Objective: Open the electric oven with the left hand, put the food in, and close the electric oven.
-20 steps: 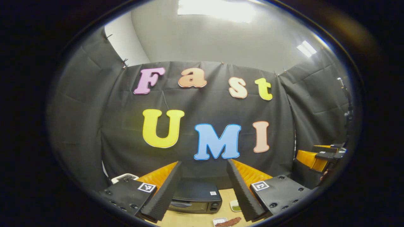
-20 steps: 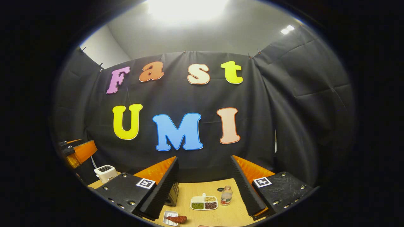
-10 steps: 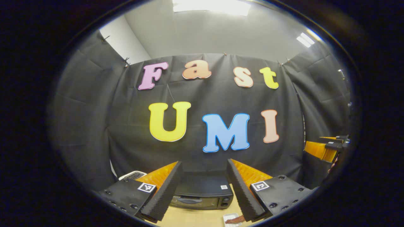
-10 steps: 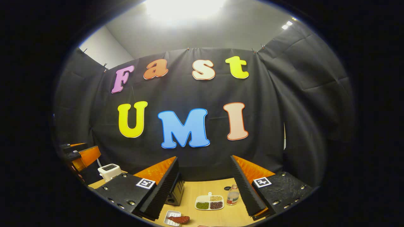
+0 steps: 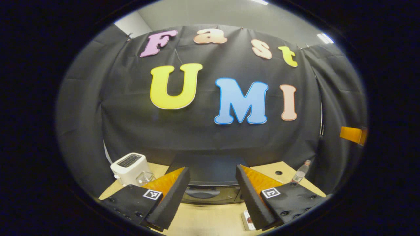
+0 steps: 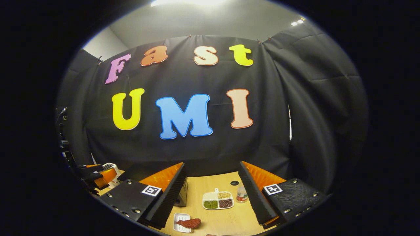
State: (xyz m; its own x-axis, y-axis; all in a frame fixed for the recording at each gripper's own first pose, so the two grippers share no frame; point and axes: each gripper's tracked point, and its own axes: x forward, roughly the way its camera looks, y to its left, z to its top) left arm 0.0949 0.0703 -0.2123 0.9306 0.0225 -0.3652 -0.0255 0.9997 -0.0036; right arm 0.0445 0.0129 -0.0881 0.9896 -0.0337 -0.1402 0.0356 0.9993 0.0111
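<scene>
Left gripper [image 5: 212,183] spread wide, holding nothing, aimed at the oven [image 5: 210,183] dead ahead on the table [image 5: 210,219]; door closed, handle [image 5: 198,193] between the fingers but not touched; toaster [image 5: 129,167] left of oven, bottle [image 5: 300,172] far right. Right gripper [image 6: 211,190] also spread, empty, above the table; food [image 6: 188,223] on small tray [image 6: 180,222] below it, near oven's side [image 6: 181,196]; compartment dish [image 6: 218,200] and bottle beyond.

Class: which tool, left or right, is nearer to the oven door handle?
Left. The left tool points straight at the oven, whose handle sits between its open fingers, untouched. The right tool is off to the oven's side, over the plate of meat.
</scene>
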